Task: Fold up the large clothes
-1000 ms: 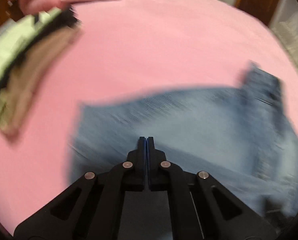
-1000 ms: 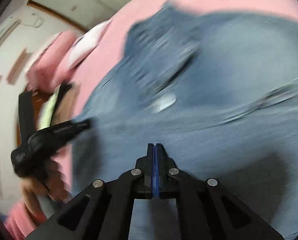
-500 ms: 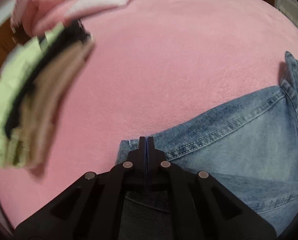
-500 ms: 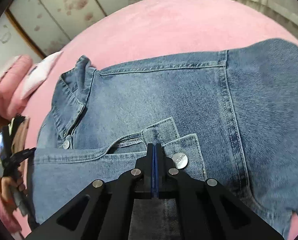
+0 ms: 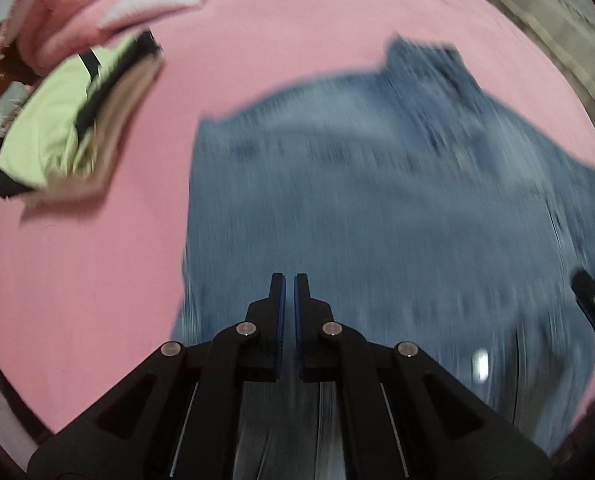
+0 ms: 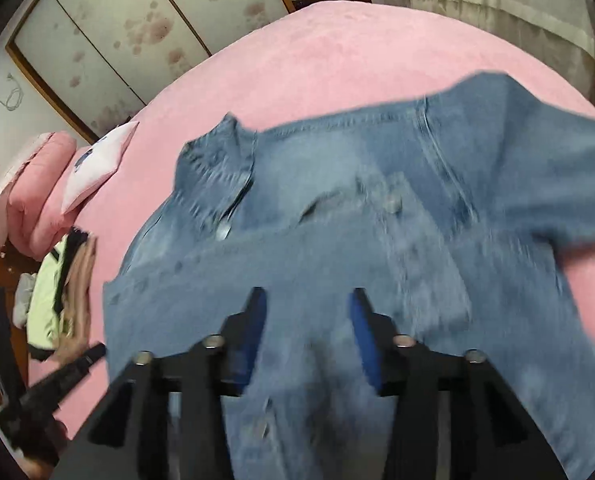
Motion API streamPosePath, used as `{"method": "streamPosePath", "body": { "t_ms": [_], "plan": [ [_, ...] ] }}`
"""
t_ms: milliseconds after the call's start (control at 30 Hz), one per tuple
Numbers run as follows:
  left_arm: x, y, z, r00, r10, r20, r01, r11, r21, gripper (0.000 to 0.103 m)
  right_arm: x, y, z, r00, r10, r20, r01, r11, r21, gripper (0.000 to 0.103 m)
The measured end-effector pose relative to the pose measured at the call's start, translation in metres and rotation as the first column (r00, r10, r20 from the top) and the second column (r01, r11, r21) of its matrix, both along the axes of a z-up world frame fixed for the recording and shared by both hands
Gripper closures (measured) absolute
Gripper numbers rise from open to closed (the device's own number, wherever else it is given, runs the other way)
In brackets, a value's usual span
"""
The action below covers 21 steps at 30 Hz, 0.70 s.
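A fuzzy pink bed (image 6: 317,60) spreads beyond both claws. The blue denim jacket (image 6: 337,208) lies rumpled under the right claw (image 6: 305,300), jaws opening, empty. The left claw (image 5: 289,280) shows a narrow gap, gripping nothing.

Each claw is matt black plastic: the left claw (image 5: 288,280) and the right claw (image 6: 305,294) both have two angular fingers lined with blue pads (image 6: 362,322), silver round screws (image 5: 245,329) at the joints, and triangular cut-outs in the side struts.
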<state>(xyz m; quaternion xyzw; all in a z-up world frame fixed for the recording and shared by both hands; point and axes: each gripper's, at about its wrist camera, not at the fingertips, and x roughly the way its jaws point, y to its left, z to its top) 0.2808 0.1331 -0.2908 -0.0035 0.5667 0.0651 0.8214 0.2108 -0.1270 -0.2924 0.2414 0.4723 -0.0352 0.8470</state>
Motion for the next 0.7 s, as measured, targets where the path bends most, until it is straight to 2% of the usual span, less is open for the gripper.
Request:
{"method": "streamPosePath", "body": {
  "t_ms": [33,100,133,367,500,567,633,700],
  "plan": [
    [-0.018,0.000,0.001,0.999,-0.022,-0.032,0.021,1.000,-0.021,0.101,-0.013,0.007,0.001,1.000,0.005,-0.007,-0.005,1.000,0.009,0.049],
    [-0.044,-0.002,0.001,0.997,-0.049,-0.061,0.047,0.999,-0.025,0.101,-0.038,0.022,-0.002,0.999,0.007,-0.046,-0.007,1.000,0.013,0.033],
    [-0.061,-0.001,0.000,0.994,-0.059,-0.089,0.058,0.998,-0.014,0.101,-0.051,0.026,-0.004,0.998,0.011,-0.063,-0.010,1.000,0.020,0.031],
    [-0.126,0.002,-0.016,0.974,-0.054,-0.221,0.045,0.998,-0.048,0.099,-0.124,0.062,-0.027,0.979,0.075,-0.192,-0.057,0.994,0.097,0.029],
    [-0.145,-0.011,-0.021,0.963,-0.029,-0.267,0.008,0.997,-0.079,0.097,-0.153,0.063,-0.035,0.979,0.025,-0.204,0.002,0.992,0.128,0.029],
    [-0.149,-0.022,-0.018,0.964,-0.020,-0.264,-0.004,0.996,-0.092,0.095,-0.166,0.055,-0.035,0.982,-0.006,-0.188,0.036,0.986,0.160,0.029],
    [-0.152,-0.041,-0.011,0.970,-0.036,-0.240,0.017,0.996,-0.082,0.085,-0.169,0.048,-0.037,0.985,-0.010,-0.175,0.042,0.983,0.177,0.029],
    [-0.154,-0.064,-0.002,0.976,-0.058,-0.212,0.048,0.997,-0.054,0.057,-0.171,0.032,-0.035,0.986,-0.015,-0.166,0.046,0.982,0.183,0.029]
  ]
}}
